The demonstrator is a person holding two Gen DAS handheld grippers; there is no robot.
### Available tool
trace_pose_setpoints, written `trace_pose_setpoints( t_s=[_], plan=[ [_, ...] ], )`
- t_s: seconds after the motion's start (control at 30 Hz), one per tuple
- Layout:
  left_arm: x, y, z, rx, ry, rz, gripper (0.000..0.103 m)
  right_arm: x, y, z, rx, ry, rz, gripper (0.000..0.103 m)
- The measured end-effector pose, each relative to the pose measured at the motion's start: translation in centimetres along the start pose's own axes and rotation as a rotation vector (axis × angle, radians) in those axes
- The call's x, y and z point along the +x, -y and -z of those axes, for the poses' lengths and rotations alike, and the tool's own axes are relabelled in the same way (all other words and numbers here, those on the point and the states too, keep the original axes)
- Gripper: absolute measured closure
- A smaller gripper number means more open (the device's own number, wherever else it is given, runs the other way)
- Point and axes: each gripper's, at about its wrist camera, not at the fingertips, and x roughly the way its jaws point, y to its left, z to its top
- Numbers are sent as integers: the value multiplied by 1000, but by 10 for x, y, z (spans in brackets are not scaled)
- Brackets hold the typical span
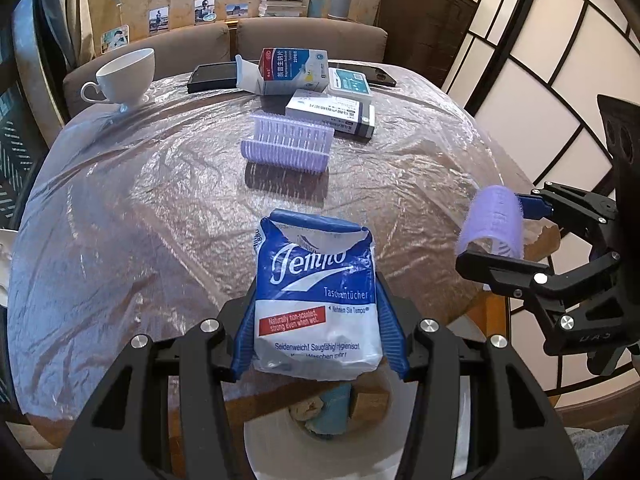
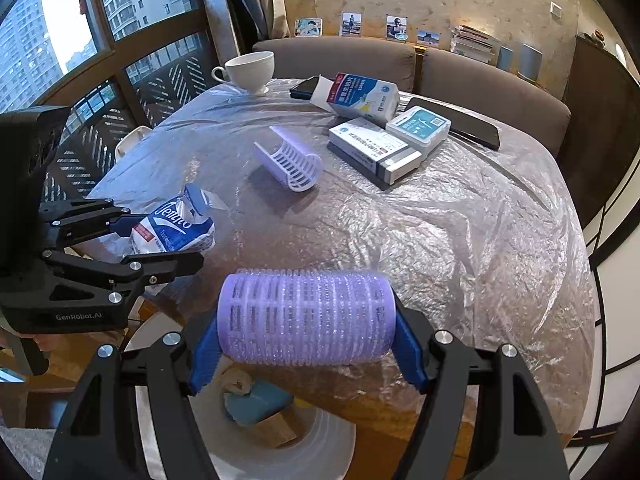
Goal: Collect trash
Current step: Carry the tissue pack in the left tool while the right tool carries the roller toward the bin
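Note:
My left gripper (image 1: 318, 344) is shut on a blue and white Tempo tissue packet (image 1: 318, 292), held over the table's near edge above a white trash bin (image 1: 264, 444). The packet also shows in the right wrist view (image 2: 172, 228). My right gripper (image 2: 306, 354) is shut on a purple hair roller (image 2: 306, 316), also held above the bin (image 2: 320, 444); the roller shows at the right of the left wrist view (image 1: 492, 220). The bin holds a blue item and crumpled scraps (image 2: 256, 400).
On the plastic-covered round table (image 1: 140, 200) lie a purple roller half shell (image 1: 288, 144), medicine boxes (image 1: 332, 114), an open carton (image 1: 292, 70), two dark phones (image 1: 212, 76) and a white teacup (image 1: 124, 76). A sofa stands behind.

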Motion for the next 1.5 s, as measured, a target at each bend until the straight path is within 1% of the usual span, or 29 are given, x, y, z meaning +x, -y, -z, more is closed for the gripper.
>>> trace_pose_setpoints(
  t_s=[0.4,0.8,1.1,1.5],
  plan=[
    [-17,3,22,7,-9,11,50,-9,-16,16,-24,-25,-17,33],
    [-26,11,46,24,-51,29,50,-21,-24,36,-32,-52,-26,33],
    [-30,20,62,47,-79,45,50,-29,-30,52,-26,-76,-55,33],
    [-29,27,85,71,-128,55,50,-23,-37,74,-27,-139,-70,33]
  ],
)
